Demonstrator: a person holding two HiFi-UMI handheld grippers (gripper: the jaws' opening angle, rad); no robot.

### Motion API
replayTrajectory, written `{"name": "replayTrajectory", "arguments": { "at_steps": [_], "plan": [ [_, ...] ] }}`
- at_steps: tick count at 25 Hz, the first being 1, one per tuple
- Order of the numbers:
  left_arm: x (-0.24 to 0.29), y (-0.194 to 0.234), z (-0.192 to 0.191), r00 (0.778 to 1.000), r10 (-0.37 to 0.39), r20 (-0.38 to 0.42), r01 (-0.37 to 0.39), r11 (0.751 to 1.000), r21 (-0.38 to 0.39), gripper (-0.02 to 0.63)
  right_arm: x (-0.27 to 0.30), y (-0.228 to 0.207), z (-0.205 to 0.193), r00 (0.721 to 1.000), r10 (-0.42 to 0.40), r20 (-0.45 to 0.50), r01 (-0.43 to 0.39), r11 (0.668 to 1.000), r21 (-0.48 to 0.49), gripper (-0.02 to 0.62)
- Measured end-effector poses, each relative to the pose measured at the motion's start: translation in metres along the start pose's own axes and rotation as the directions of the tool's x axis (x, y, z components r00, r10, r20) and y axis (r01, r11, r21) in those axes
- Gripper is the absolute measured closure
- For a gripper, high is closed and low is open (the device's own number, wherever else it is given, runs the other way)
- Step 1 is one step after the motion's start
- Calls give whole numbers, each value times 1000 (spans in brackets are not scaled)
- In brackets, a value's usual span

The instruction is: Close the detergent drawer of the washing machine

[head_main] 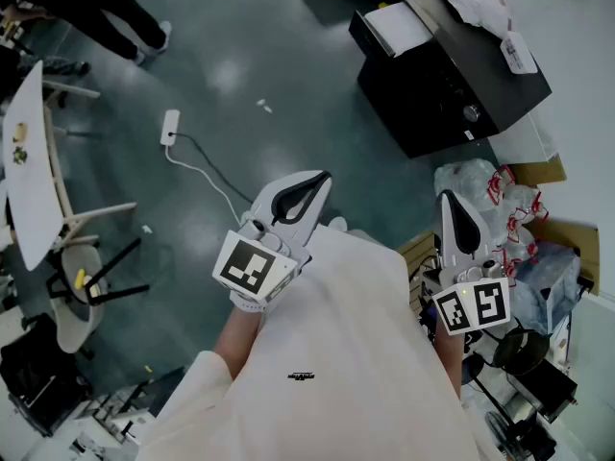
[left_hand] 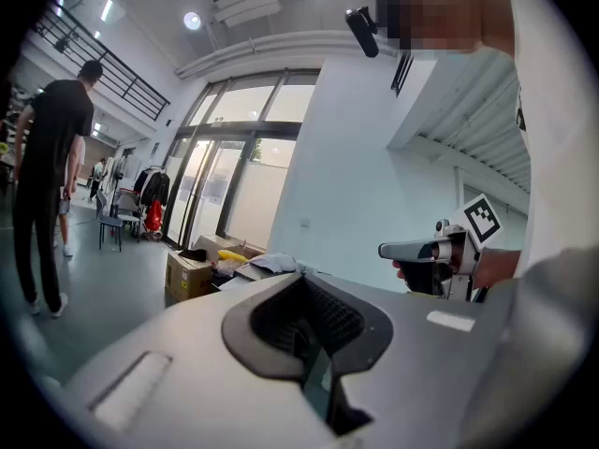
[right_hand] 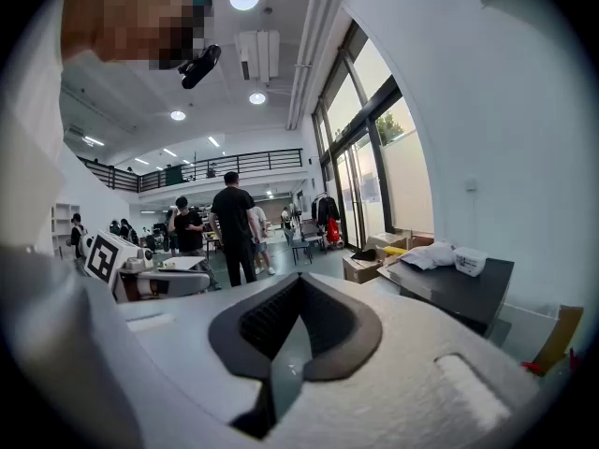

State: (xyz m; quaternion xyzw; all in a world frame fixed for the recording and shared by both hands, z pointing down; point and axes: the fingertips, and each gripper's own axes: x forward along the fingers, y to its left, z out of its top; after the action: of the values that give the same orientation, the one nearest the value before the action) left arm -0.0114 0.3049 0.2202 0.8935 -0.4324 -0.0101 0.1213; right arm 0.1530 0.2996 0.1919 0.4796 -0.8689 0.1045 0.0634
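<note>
No washing machine or detergent drawer can be made out in any view. In the head view my left gripper [head_main: 321, 180] and right gripper [head_main: 448, 200] are both held up close to the person's chest, pointing away over the floor. Each one's jaws are pressed together with nothing between them. The left gripper view shows its own shut jaws [left_hand: 312, 335] and the right gripper [left_hand: 423, 250] off to the side. From the right gripper view I see its shut jaws [right_hand: 284, 344] and the left gripper [right_hand: 159, 282] at the left.
A black box-like unit [head_main: 452, 80] with white paper and a bag [head_main: 478, 4] on it stands ahead to the right. Plastic bags [head_main: 500, 200] and boxes crowd the right side. A power strip [head_main: 170, 126] with its cable lies on the floor. A white table [head_main: 27, 171] and chair stand left. People [right_hand: 234, 232] stand farther off.
</note>
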Motion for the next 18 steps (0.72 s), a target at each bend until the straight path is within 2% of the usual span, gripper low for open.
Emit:
{"name": "replayTrajectory", "arguments": {
  "at_steps": [6,12,14,18],
  "plan": [
    [-57,18,6,1000,-9,-29,8,999,-53,592,3,49,-11,998,-63,-5,64,998,29,595],
    [-156,47,0,996,-43,-85,36,996,-81,591,7,150,-42,993,-113,12,110,980,164,595],
    [-186,59,-7,993,-51,-102,43,996,-80,591,3,185,-51,993,-119,2,117,982,150,595],
    [-227,65,-19,985,-124,-124,112,989,-100,591,-26,223,-61,976,-218,-5,217,965,149,595]
  ]
}}
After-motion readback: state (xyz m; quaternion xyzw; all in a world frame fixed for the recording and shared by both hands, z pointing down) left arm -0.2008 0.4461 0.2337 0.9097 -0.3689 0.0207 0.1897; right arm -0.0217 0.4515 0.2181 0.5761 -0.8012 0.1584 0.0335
